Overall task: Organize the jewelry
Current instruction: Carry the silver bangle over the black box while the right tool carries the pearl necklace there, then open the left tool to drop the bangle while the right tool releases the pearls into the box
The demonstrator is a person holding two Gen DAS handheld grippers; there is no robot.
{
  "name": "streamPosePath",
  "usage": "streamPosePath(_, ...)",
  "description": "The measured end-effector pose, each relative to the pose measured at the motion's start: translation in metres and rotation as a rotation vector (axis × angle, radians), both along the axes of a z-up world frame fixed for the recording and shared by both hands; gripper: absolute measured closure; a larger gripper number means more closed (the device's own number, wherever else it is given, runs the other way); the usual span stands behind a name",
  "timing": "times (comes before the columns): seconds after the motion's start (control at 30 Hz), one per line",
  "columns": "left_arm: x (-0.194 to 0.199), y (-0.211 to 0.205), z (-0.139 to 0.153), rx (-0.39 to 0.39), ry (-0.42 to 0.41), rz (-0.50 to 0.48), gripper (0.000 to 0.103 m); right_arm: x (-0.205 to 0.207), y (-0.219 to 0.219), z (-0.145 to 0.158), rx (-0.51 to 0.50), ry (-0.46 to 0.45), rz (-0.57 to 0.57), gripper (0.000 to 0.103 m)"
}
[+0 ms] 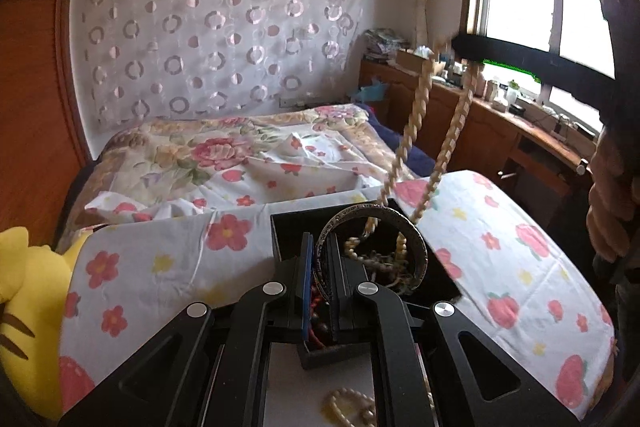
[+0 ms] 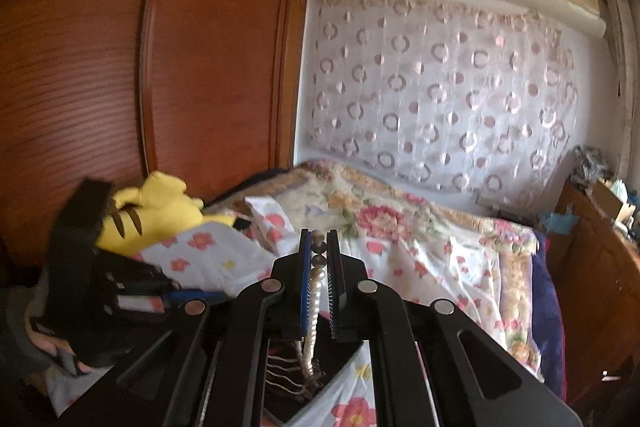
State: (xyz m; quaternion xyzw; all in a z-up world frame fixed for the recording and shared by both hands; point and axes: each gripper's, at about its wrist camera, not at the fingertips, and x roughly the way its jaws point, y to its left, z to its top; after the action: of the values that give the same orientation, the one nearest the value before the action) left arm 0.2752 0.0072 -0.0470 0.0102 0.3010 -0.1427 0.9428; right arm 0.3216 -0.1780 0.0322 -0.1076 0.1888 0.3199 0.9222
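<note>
The left tool (image 1: 320, 291) is clamping its jaws on the near wall of a small black box (image 1: 288, 231) that is sitting on a flowered sheet (image 1: 160, 267). A metal bangle (image 1: 376, 223) is standing tilted in the box among tangled beads.

The right tool (image 2: 319, 267) is gripping a pearl necklace (image 2: 314, 303) between its closed jaws, the strand running lengthwise along the fingers with its end bead toward the tips. In the left view that necklace (image 1: 416, 131) is hanging as two long, nearly vertical strands, leaning slightly right toward the top, from the raised right tool (image 1: 468, 47) down into the box. More pearls (image 1: 352, 407) are lying below the left tool. A yellow plush toy (image 2: 160, 203) is resting on the bed (image 2: 400, 227).
</note>
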Motion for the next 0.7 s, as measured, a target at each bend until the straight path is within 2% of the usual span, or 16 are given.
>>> streamPosePath(0.3, 0.024, -0.003, -0.012, 0.028, 0.036, -0.003, 0.096, 0.038, 0.008, -0.076, -0.070, 0.185, 0.005, 0.094)
streamPosePath(0.5, 0.030, -0.005, -0.012, 0.045, 0.041, -0.003, 0.095, 0.044, 0.009, -0.092, -0.055, 0.240, 0.008, 0.093)
streamPosePath(0.57, 0.034, -0.005, -0.012, 0.052, 0.041, -0.004, 0.093, 0.042, 0.007, -0.092, -0.049, 0.243, 0.004, 0.091)
streamPosePath(0.63, 0.038, -0.006, -0.012, 0.057, 0.043, -0.005, 0.092, 0.041, 0.004, -0.091, -0.041, 0.242, 0.001, 0.082)
streamPosePath(0.7, 0.042, -0.006, -0.012, 0.064, 0.045, -0.003, 0.092, 0.039, 0.002, -0.092, -0.036, 0.242, -0.006, 0.079)
